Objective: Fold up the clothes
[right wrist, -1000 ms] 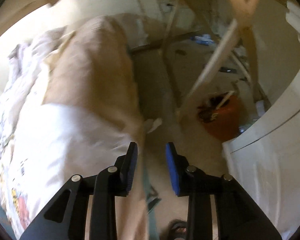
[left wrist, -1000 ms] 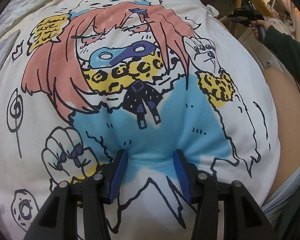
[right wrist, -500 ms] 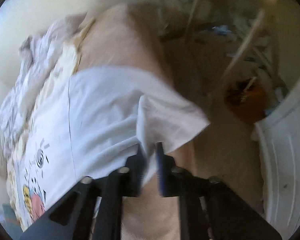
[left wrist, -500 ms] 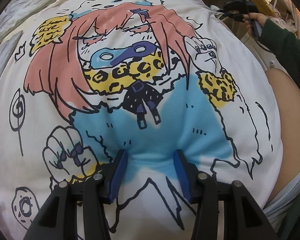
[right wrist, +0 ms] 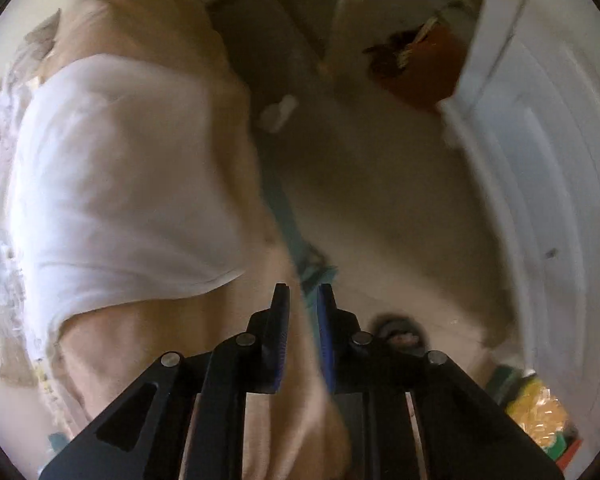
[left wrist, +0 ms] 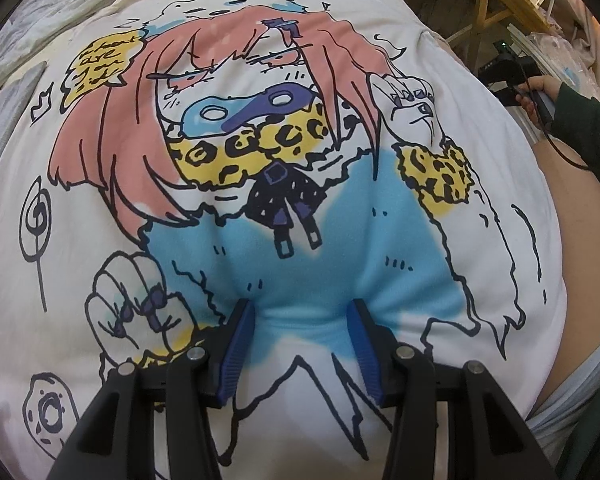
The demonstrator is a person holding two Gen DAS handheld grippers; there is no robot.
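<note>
A white T-shirt (left wrist: 260, 240) with a big cartoon print lies spread on the bed and fills the left wrist view. My left gripper (left wrist: 302, 308) points steeply down, and its blue fingertips (left wrist: 242, 320) dig into the blue part of the print. Its jaws stand apart with a low mound of cloth between them. In the right wrist view the shirt's plain white folded side (right wrist: 120, 180) lies to the left. My right gripper (right wrist: 302, 292) hangs over the bed's edge beside it. Its jaws are opening from a narrow gap, with nothing between them.
A tan bed cover (right wrist: 180, 340) lies under the shirt. A hand in a dark green sleeve (left wrist: 540, 92) holds the right gripper past the shirt's far right corner. On the floor are an orange bucket (right wrist: 420, 68), a white panelled door (right wrist: 540, 160), a sandalled foot (right wrist: 400, 332) and a yellow packet (right wrist: 540, 412).
The right gripper closed at the shirt's white corner half a second ago. It has since come off it and dropped beside the bed edge. The left gripper and the print have not moved.
</note>
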